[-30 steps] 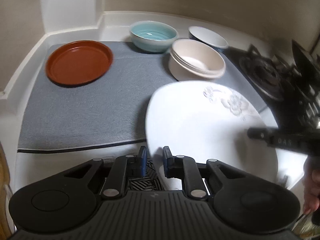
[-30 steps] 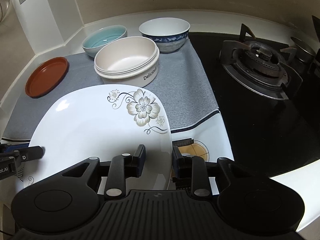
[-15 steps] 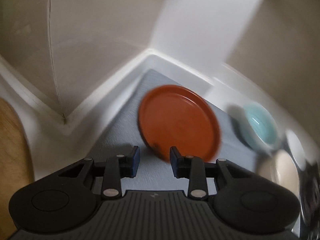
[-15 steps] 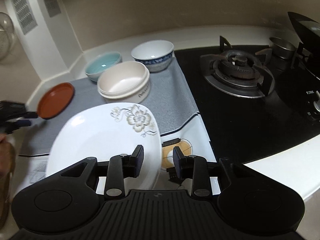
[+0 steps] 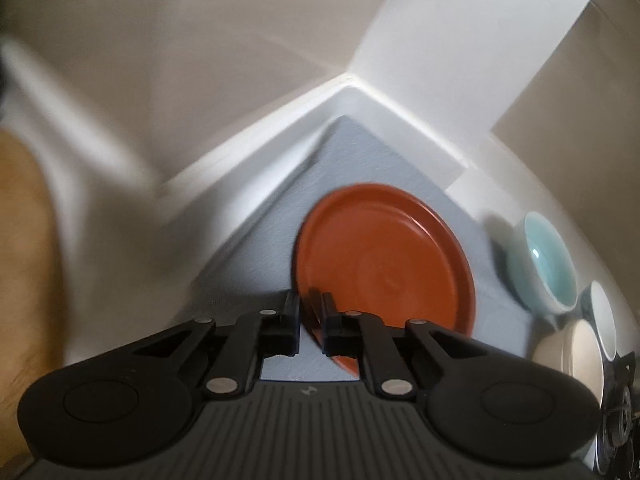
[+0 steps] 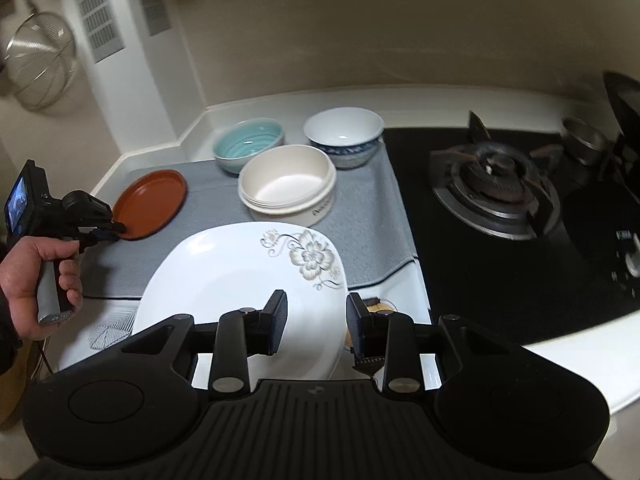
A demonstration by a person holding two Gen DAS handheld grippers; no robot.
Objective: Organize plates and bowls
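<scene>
Now the left tongs (image 5: 311, 322) pinch the terracotta plate's (image 5: 384, 268) rim to lift it; the right tongs (image 6: 316, 322) gape, empty, over the floral plate (image 6: 240, 276).

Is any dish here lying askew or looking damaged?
The white flowered plate lies half off the grey mat, over its front edge. The left gripper is shut on the brown plate rim. No chips or spills show.

Left gripper (image 5: 309, 322): swung from white flowered plate (image 6: 244, 280) to brown plate (image 5: 384, 272), now clamped on its near rim; right gripper (image 6: 313, 322) raised, jaws apart.
</scene>
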